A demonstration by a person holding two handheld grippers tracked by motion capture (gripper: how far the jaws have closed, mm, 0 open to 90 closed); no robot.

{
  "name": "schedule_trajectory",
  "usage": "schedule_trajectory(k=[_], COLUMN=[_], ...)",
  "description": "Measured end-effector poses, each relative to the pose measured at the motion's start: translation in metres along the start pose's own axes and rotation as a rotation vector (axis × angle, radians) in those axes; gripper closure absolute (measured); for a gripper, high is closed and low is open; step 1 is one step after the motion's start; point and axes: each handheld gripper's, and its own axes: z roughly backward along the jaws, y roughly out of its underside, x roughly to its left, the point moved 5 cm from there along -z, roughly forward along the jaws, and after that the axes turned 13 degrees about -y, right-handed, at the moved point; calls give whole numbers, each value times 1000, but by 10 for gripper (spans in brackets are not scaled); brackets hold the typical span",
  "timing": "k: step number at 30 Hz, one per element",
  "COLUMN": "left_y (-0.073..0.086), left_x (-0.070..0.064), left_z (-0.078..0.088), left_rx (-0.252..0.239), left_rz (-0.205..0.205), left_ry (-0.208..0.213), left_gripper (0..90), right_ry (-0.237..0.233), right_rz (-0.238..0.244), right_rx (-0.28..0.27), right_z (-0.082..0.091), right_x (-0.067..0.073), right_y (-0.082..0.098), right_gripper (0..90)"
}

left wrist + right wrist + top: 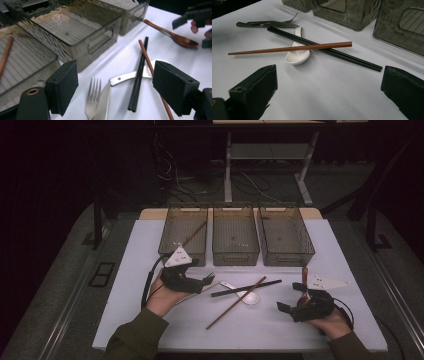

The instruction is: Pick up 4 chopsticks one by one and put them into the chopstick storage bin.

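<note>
Landmark: the white spoon (pixel 248 296) is taken as reference; it lies on the table (pixel 150 250) under the crossed chopsticks.
Right gripper (pixel 292 300): held nearest the table's front edge, right of the white spoon; its jaws stand wide apart with nothing between them.
Left gripper (pixel 209 279): held left of the white spoon; its jaws are spread wide and empty, pointed at the cutlery.
Fork (pixel 92 96): lies flat just left of the white spoon's handle, prongs toward the bins. Judged thin, stiff metal, light and slippery, hard to lift off a flat top; best pinched across the narrow neck or handle.
Knife (pixel 103 101): laid touching the fork, partly overlapping it, so one may be dragged along with the other.
Brown chopstick (pixel 292 48): rests across the white spoon, likely to roll if the spoon is disturbed.
Black chopsticks (pixel 324 50): a pair crossing the spoon's handle.
Wooden spoon (pixel 172 35): well right of the white spoon.
Bins (pixel 235 235): three clear ones beyond the white spoon; a brown stick (pixel 192 234) lies in the left one.
</note>
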Motion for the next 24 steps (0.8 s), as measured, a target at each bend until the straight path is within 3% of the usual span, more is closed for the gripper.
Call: schedule_trajectory(k=[12,24], left_y=[22,40], left_x=[-21,-43], left_z=[-5,-2], left_rx=[8,24], left_rz=[-16,8], left_ry=[51,105], left_gripper=[190,226], right_ry=[4,5], right_rz=[-10,-7], right_rx=[3,5], right_z=[1,0], right_x=[0,1], right_y=[1,1], right_gripper=[5,5])
